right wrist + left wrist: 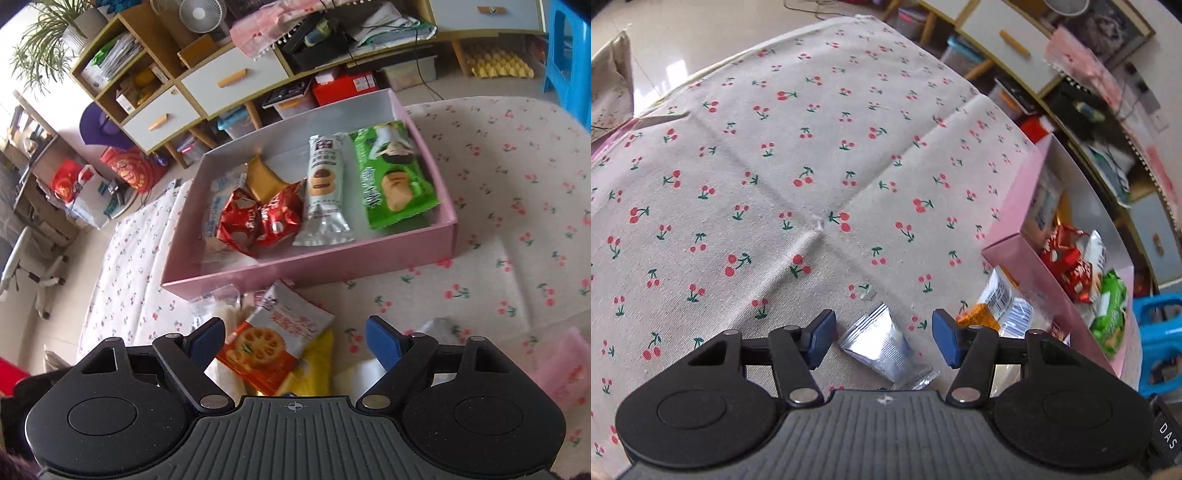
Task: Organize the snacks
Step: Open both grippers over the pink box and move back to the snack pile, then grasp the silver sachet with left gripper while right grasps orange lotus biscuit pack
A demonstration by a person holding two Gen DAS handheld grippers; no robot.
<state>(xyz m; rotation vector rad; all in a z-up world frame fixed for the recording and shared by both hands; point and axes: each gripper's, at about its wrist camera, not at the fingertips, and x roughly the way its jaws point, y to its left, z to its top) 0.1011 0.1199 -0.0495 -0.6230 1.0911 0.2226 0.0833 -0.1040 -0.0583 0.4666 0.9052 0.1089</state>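
the pink box (314, 264) sits on the cherry cloth (775, 166), holding a green pack (393, 177), a grey pack (325, 188) and two red packs (258, 219). near its front wall lies a loose pile topped by an orange pack (266, 350). the right gripper (295, 341) tilts down over that pile, jaws wide, gripping nothing. the left gripper (882, 338) points steeply down, part-open astride a silver sachet (886, 350), pads not touching it.

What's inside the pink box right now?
In the pink box: green snack pack, grey-white biscuit pack, two red packets, a tan one, a pale pack partly covered.
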